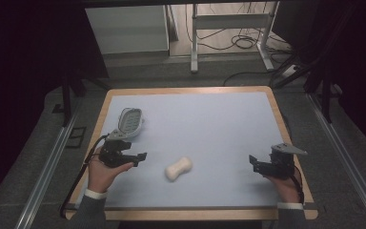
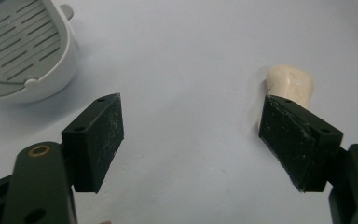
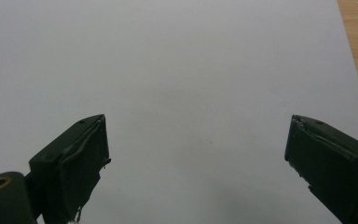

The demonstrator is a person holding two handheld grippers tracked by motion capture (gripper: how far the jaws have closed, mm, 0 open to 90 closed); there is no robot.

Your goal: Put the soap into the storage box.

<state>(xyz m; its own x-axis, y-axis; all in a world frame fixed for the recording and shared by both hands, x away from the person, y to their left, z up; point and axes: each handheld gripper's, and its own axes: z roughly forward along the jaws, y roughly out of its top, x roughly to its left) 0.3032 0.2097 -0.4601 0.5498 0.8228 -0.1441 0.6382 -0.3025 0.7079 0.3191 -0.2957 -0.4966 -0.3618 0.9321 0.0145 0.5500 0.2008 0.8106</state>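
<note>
Black left tongs [image 1: 140, 156], jaws apart and empty near the tabletop's [image 1: 219, 119] left edge, point at the cream peanut-shaped soap bar [image 1: 178, 169] just rightward, long axis diagonal; right tongs [image 1: 252, 161] gape farther off.

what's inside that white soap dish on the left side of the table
The soap dish holds a slatted drain insert and nothing else; the soap bar lies on the mat. Beneath the insert is hidden.
</note>
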